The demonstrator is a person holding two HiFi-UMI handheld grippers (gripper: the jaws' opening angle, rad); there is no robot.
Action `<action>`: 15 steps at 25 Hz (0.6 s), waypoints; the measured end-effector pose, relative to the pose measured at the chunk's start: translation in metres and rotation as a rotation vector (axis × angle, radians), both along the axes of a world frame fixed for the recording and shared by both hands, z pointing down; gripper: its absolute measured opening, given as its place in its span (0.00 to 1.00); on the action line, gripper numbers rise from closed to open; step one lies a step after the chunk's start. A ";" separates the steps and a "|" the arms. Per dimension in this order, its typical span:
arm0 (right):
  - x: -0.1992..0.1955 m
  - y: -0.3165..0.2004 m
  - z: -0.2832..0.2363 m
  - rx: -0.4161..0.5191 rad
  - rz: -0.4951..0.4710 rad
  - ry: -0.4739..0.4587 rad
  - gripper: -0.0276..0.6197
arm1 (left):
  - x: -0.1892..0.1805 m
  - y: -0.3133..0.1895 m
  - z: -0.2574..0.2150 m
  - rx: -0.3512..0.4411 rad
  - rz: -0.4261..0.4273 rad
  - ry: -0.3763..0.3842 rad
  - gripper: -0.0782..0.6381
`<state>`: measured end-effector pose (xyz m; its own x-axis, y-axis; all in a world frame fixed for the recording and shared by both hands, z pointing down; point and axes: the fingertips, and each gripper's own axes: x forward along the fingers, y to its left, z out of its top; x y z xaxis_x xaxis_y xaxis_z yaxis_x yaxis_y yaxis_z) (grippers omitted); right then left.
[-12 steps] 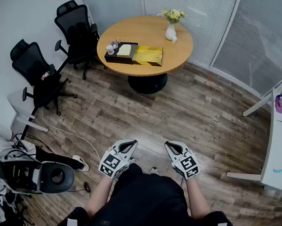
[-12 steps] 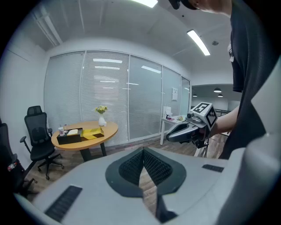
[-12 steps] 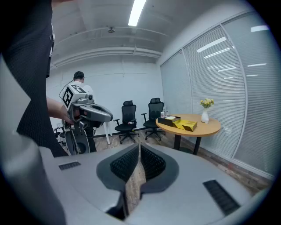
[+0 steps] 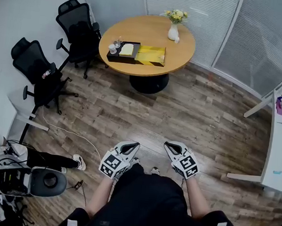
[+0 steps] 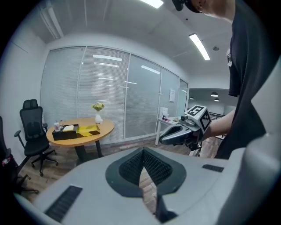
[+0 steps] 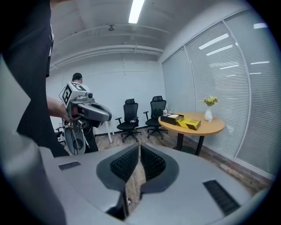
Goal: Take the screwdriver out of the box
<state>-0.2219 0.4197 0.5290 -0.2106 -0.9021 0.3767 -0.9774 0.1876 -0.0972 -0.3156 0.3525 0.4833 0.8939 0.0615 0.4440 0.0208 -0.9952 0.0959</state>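
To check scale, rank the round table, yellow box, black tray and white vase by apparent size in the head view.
1. round table, by far the largest.
2. yellow box and black tray: these look about alike, so not ranked.
3. white vase, the smallest.

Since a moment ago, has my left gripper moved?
No. The left gripper sits just as far from the round table, over the same floor planks.

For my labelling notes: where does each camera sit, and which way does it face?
Head view: on the person's head, facing steeply down at floor and round table; shows left gripper, right gripper, forearms.
Left gripper view: on that gripper, along its shut jaws toward the table; right gripper shows.
Right gripper view: likewise, toward table and chairs; left gripper shows.
Shared: all three see the table.
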 end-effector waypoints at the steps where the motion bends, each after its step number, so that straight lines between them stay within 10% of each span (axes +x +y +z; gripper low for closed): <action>1: -0.002 -0.002 0.000 -0.002 0.000 -0.001 0.06 | -0.001 -0.002 0.000 -0.003 -0.001 0.001 0.12; 15: -0.039 -0.094 -0.024 -0.032 0.015 0.011 0.06 | -0.035 -0.089 -0.009 -0.090 -0.015 0.059 0.12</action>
<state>-0.2604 0.3259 0.5047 -0.1926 -0.8928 0.4073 -0.9812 0.1698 -0.0918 -0.3506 0.2634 0.4745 0.9194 0.0846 0.3840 0.0137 -0.9829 0.1837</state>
